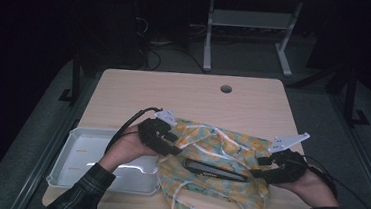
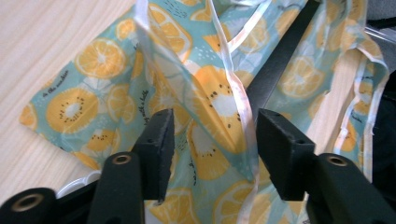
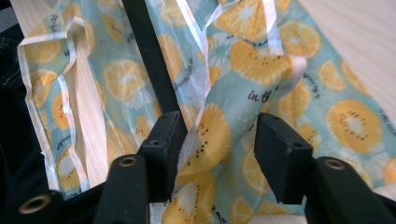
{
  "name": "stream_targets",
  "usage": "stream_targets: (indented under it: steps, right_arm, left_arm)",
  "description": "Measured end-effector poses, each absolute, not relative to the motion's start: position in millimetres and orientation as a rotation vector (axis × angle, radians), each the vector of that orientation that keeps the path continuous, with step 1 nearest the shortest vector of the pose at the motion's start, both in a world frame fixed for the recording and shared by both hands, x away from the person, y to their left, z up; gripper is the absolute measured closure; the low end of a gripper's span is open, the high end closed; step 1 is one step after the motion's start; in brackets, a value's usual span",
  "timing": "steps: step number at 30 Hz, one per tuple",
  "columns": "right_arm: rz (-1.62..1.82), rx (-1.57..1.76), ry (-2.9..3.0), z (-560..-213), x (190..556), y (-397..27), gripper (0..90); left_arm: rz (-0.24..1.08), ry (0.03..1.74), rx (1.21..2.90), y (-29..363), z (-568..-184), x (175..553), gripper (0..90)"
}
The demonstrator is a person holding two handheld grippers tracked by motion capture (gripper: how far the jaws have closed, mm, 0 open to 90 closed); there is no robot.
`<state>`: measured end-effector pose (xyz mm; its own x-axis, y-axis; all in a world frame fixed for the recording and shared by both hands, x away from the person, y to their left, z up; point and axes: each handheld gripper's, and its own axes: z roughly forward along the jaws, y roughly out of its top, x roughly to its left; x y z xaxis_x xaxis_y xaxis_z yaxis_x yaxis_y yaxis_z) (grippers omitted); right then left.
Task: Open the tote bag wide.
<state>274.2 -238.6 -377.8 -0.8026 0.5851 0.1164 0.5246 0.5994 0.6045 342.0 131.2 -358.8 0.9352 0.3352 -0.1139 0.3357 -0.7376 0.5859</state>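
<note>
A teal cloth (image 1: 216, 192) printed with orange slices and edged in white tape lies crumpled at the table's front. A long flat black bar (image 1: 213, 169) rests in its middle. My left gripper (image 1: 172, 146) is at the cloth's left edge and my right gripper (image 1: 258, 171) at its right edge. In the left gripper view a raised fold of the cloth (image 2: 210, 116) stands between the jaws of the left gripper (image 2: 210, 135), with gaps beside it; the bar (image 2: 280, 51) runs beyond. In the right gripper view the right gripper (image 3: 215, 135) straddles another fold (image 3: 210, 135), loose, beside the bar (image 3: 149, 56).
A shallow white tray (image 1: 94, 152) sits at the table's front left, touching the cloth. The wooden table (image 1: 184, 94) has a round cable hole (image 1: 226, 89) near its far edge. A desk frame (image 1: 249, 34) stands on the floor behind.
</note>
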Motion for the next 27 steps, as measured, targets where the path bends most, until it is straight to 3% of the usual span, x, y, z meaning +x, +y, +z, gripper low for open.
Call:
stream_targets:
  steps: [2,3,6,7,10,27]
  right_arm:
    - [0.977,0.949,2.734,-380,275,-238,56.7]
    - [0.953,0.95,2.748,-383,276,-238,66.5]
    - [0.939,0.933,2.757,-385,278,-238,79.1]
    - [0.939,0.933,2.757,-385,278,-238,79.1]
    - [0.915,0.917,2.752,-388,278,-238,87.4]
    - [0.828,0.964,2.655,-391,301,-245,88.6]
  left_arm:
    - [-0.006,0.474,2.459,130,-360,343,56.3]
    - [-0.007,0.464,2.473,128,-363,346,67.0]
    - [-0.014,0.465,2.489,125,-366,348,82.3]
    - [-0.014,0.465,2.489,125,-366,348,85.8]
    - [-0.009,0.463,2.501,124,-368,350,88.8]
    - [0.088,0.558,2.459,126,-377,372,89.2]
